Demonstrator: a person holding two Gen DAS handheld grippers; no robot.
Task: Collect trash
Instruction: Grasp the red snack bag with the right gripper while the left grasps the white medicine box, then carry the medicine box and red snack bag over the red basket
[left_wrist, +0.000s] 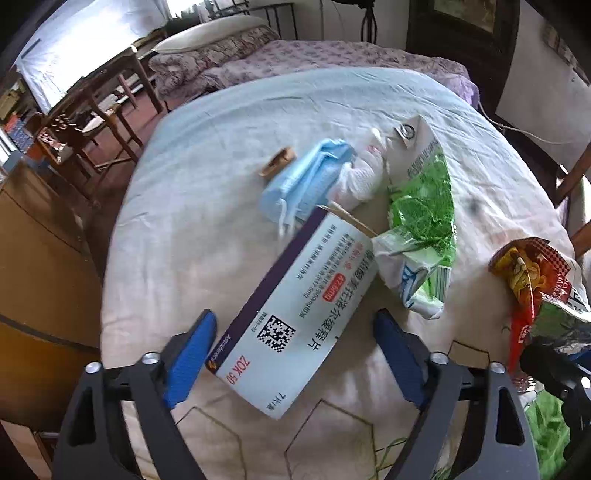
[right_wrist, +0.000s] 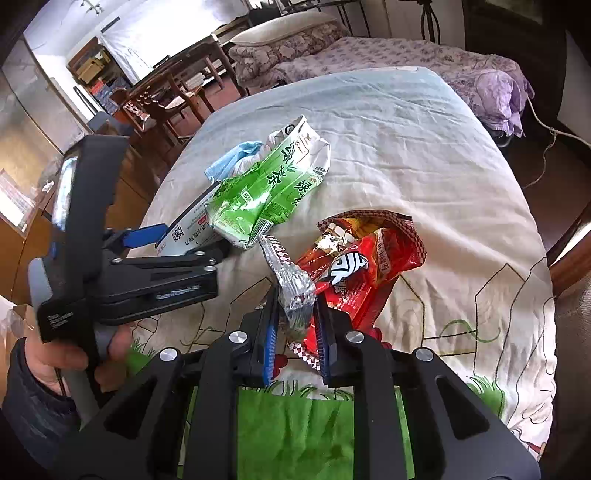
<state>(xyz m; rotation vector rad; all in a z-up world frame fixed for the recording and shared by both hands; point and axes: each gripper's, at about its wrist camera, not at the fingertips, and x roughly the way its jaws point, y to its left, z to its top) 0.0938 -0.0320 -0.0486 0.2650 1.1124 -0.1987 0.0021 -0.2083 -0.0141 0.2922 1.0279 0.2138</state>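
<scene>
Looking along the left gripper (left_wrist: 293, 354), the jaws stand wide apart on either side of the medicine box (left_wrist: 295, 314), which lies on the quilt (left_wrist: 221, 155) with neither blue pad clearly pressing it; beyond the box's far end lie a blue mask (left_wrist: 306, 177) and white tissue (left_wrist: 360, 173), with the green tea bag (left_wrist: 421, 229) just to the box's right. Seen from the right wrist, the right gripper (right_wrist: 295, 332) is nearly closed, pinching the silver torn end of the red snack wrapper (right_wrist: 354, 266), which lies near the green tea bag (right_wrist: 273, 192) on the box's right.
</scene>
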